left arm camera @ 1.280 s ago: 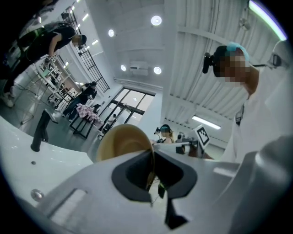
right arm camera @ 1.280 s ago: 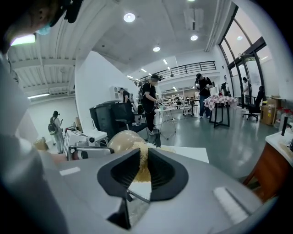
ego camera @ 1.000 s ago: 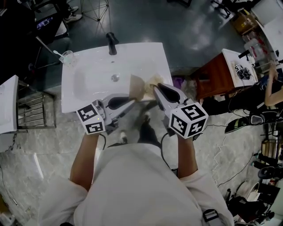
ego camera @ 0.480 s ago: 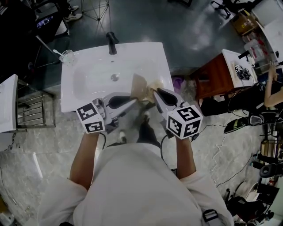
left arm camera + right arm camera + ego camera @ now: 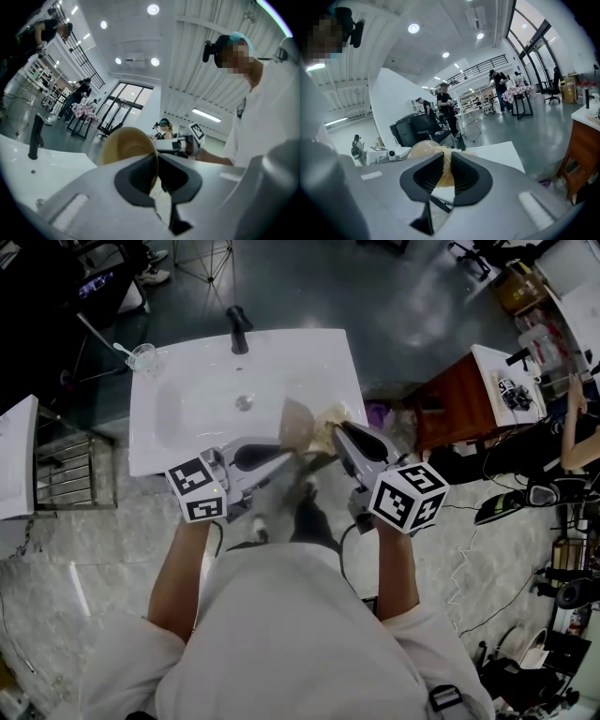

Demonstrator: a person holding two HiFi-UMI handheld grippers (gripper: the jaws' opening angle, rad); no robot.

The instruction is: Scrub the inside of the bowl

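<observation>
Faucet [image 5: 236, 331] behind sink [image 5: 187, 418], bowl [image 5: 296, 423] over its front right, scrubber [image 5: 329, 418] right of bowl

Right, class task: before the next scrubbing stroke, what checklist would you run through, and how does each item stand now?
1. Left gripper shut on the rim of the bowl: ok.
2. Right gripper shut on the scrubber: ok.
3. The bowl held above the sink: ok.
4. The scrubber against the inside of the bowl, not its outside: cannot tell.
5. Faucet well away from both grippers: ok.
</observation>
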